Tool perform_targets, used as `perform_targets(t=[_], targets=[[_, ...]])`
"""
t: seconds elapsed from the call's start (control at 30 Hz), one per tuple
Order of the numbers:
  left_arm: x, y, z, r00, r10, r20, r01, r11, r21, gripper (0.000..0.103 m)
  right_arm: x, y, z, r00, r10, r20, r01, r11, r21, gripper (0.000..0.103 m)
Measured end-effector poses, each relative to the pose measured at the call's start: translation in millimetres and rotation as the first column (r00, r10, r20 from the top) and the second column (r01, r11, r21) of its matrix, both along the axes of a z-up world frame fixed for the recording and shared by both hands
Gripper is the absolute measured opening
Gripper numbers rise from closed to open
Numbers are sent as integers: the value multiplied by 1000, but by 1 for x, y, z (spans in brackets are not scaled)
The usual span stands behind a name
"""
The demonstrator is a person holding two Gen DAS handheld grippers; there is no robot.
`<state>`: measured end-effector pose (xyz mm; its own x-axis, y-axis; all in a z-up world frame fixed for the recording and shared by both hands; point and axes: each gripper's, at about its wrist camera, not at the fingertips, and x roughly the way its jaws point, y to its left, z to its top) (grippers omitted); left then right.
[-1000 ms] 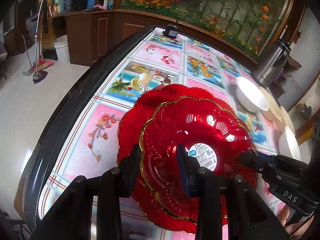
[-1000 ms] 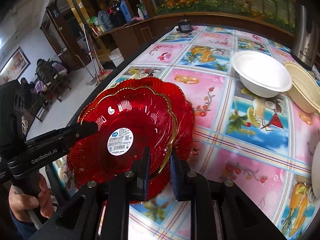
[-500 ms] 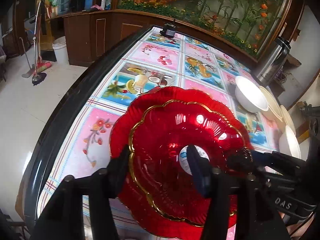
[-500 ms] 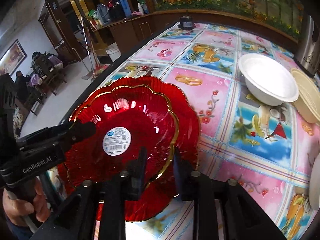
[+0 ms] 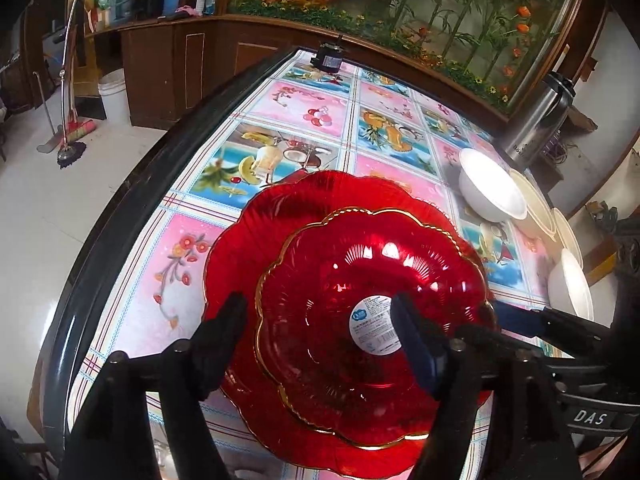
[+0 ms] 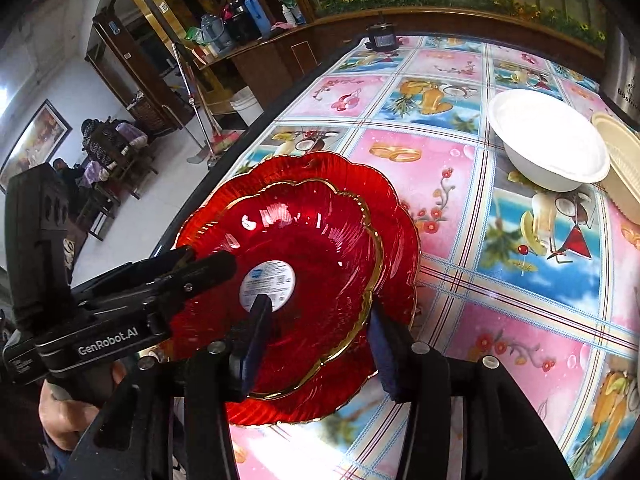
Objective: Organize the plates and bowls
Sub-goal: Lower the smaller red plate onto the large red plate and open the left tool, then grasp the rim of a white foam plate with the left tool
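Note:
Two red scalloped glass plates with gold rims lie stacked on the flowered tablecloth. The smaller plate (image 5: 380, 264) (image 6: 312, 232), with a white sticker in its middle, rests inside the larger plate (image 5: 300, 200) (image 6: 388, 208). My left gripper (image 5: 316, 312) (image 6: 200, 264) straddles the smaller plate's left rim, and its jaws are opening with the pads clear of the glass. My right gripper (image 6: 320, 312) (image 5: 520, 320) straddles the right rim. Its jaws are opening too, with a gap on both sides of the rim.
A white bowl (image 5: 492, 188) (image 6: 552, 140) and a cream bowl (image 6: 620, 152) stand at the right, with another white bowl (image 5: 570, 284) nearer. A steel flask (image 5: 536, 120) stands behind them. The table's dark edge (image 5: 120, 220) runs just left of the plates. A small black object (image 6: 382, 38) sits at the far end.
Both grippers were shut on the smaller plate's rims and have spread apart, letting go. The smaller plate now lies lower and more centred on the larger one.

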<state>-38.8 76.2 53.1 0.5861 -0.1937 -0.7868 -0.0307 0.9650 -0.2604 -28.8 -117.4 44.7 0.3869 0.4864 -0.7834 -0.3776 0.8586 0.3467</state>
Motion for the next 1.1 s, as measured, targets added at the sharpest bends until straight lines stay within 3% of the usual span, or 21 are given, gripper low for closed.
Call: perform_targets(t=[0.07, 0.47, 0.63, 0.73, 0.83, 0.93, 1.1], targets=[[-2, 1, 3, 1000, 12, 11, -12, 1000, 8, 82, -1, -2, 1, 1000, 0, -3, 0, 1000, 13, 63], [-7, 3, 11, 1000, 8, 27, -8, 1000, 1, 82, 0, -23, 12, 1000, -24, 6, 24, 998, 64, 63], [-11, -7, 17, 999, -23, 44, 22, 1000, 6, 82, 14, -61, 28, 991, -125, 50, 122, 991, 64, 63], [-13, -15, 21, 998, -42, 57, 41, 999, 6, 82, 31, -96, 34, 972, -232, 38, 228, 971, 74, 63], [-14, -25, 23, 996, -67, 63, 66, 998, 12, 82, 50, -140, 31, 934, -356, -21, 356, 927, 121, 63], [-11, -37, 25, 994, -94, 62, 93, 995, 20, 82, 61, -167, 25, 902, -427, -65, 432, 891, 142, 63], [17, -66, 41, 983, -177, 40, 176, 984, 9, 82, 70, -189, 14, 877, -470, -103, 481, 864, 151, 63]])
